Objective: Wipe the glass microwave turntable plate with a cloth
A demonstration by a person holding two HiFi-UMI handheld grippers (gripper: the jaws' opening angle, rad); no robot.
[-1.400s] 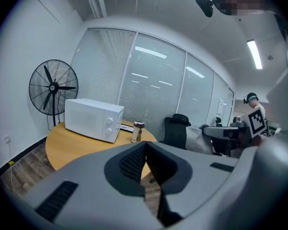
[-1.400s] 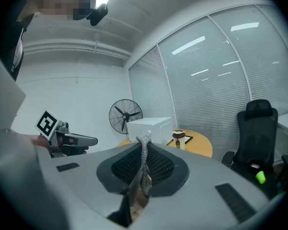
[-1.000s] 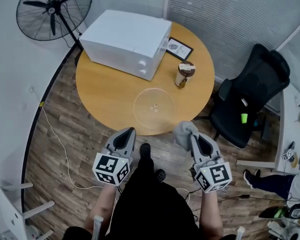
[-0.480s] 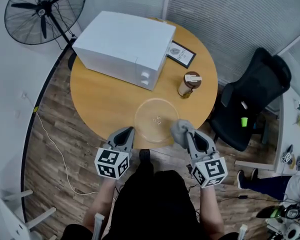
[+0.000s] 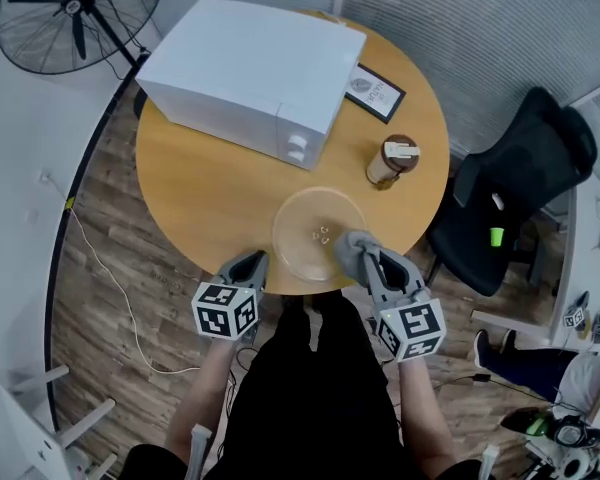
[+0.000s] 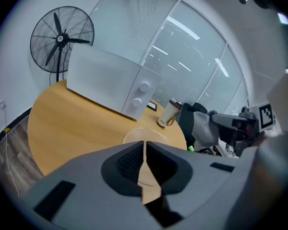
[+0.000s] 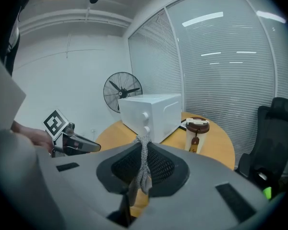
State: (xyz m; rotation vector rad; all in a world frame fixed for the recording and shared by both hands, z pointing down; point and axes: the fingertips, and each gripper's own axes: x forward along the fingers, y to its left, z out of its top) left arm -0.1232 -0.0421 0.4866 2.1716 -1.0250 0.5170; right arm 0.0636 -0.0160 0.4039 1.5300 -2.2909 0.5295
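The clear glass turntable plate point(image 5: 318, 233) lies flat near the front edge of the round wooden table point(image 5: 210, 188); the left gripper view shows the plate point(image 6: 151, 136) just beyond the jaws. My right gripper point(image 5: 358, 253) is shut on a grey cloth point(image 5: 351, 251) that hangs over the plate's right rim. That cloth point(image 7: 143, 166) shows pinched between the jaws in the right gripper view. My left gripper point(image 5: 246, 266) hovers at the table's front edge, left of the plate, its jaws closed together with nothing between them.
A white microwave point(image 5: 245, 73) stands at the back left of the table. A lidded cup point(image 5: 390, 161) and a small framed card point(image 5: 374, 92) sit to its right. A black office chair point(image 5: 520, 198) is right of the table, a floor fan point(image 5: 70, 13) at far left.
Both grippers have moved forward toward the table. The right gripper with the cloth went from off the table's edge to over the plate's right rim; the left reached the table edge.
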